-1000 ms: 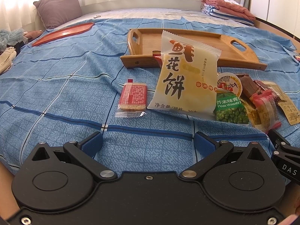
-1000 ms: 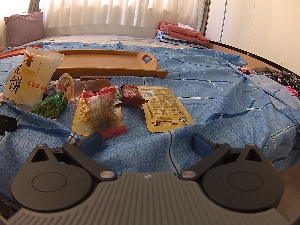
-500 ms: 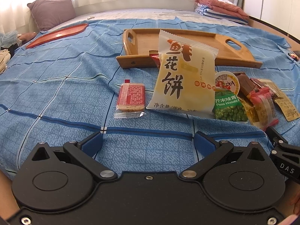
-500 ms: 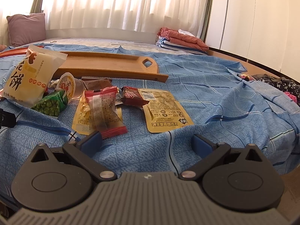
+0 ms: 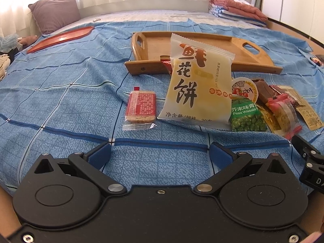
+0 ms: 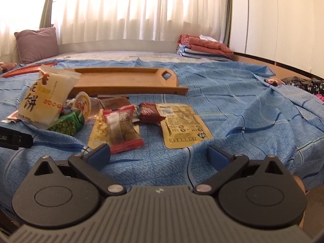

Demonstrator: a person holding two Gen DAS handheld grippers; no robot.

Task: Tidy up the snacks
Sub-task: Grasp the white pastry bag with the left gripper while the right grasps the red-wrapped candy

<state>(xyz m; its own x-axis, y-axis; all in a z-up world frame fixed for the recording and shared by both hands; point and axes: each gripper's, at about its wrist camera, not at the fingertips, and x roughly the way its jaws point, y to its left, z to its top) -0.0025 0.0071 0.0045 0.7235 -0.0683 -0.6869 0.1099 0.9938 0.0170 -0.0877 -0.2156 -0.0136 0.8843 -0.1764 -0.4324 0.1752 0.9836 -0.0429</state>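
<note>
Snacks lie in a loose pile on the blue bedspread. A big pale flower-cake packet point(image 5: 196, 89) point(image 6: 45, 99) leans up in front of the wooden tray point(image 5: 202, 46) point(image 6: 121, 79). A red cracker pack point(image 5: 141, 105) lies to its left. To its right are a green wasabi-pea bag point(image 5: 246, 117) point(image 6: 67, 122), a jelly cup point(image 5: 244, 90) point(image 6: 83, 103), a pink-ended sweet point(image 5: 283, 113) point(image 6: 121, 125) and a yellow pouch point(image 6: 182, 125). My left gripper point(image 5: 161, 155) is open, nothing between its fingers, short of the pile. My right gripper point(image 6: 159, 154) is open beside the pink-ended sweet.
A red tray point(image 5: 60, 38) lies at the far left of the bed. A purple pillow point(image 5: 54, 12) and folded blankets point(image 6: 204, 48) sit at the back. Clothes point(image 6: 303, 84) lie at the right edge. Bare bedspread point(image 5: 50, 101) spreads to the left of the snacks.
Both grippers have tilted slightly upward, so the views show more of the curtains and wall. The snacks have not moved. Both grippers stay open.
</note>
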